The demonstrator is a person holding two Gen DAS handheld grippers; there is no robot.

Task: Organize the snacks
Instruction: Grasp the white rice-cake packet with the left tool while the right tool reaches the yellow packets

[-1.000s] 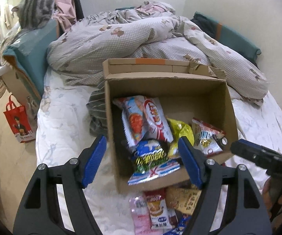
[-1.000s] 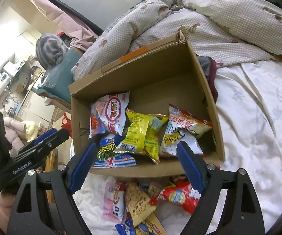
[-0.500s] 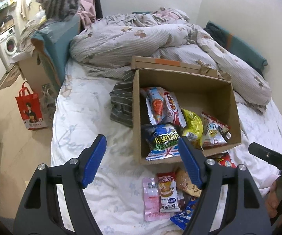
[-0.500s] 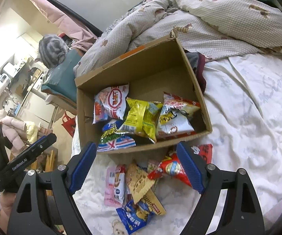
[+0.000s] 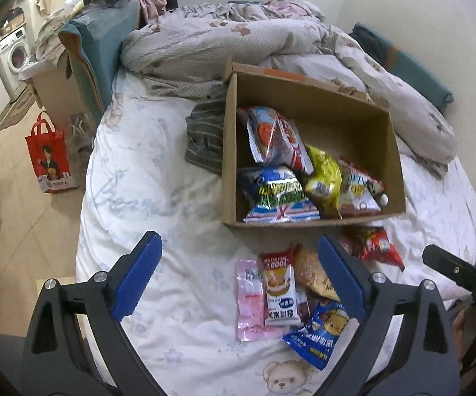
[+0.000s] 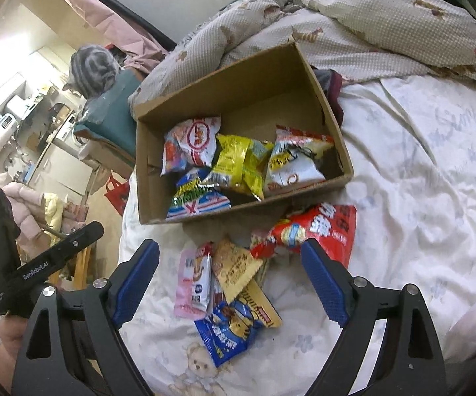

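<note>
A cardboard box [image 5: 314,221] sits open on a bed with a white printed sheet [image 5: 158,198], and everything here is placed relative to that box. Over the last second both grippers have pulled back and away from it, so the box now looks smaller and farther off in both wrist views, and a loose pile of snacks just in front of its near wall has come fully into sight.

The left gripper [image 5: 239,279] is spread wide and holds nothing; the right gripper [image 6: 229,279] is likewise spread and empty. Both hover in front of the box, above the loose pile.

Inside the box lie four or five bags, among them a blue-and-white chip bag [image 5: 276,194] and a yellow bag [image 5: 323,178]. Outside, in front of the near wall, lie a pink packet [image 5: 251,300], a white-and-red bar [image 5: 279,288], a blue packet [image 6: 226,333] and a red bag [image 6: 310,231] (the red one touches the box wall).

The retreat suggests that a drop into the box is finished and the next pick from the loose pile is due.
</note>
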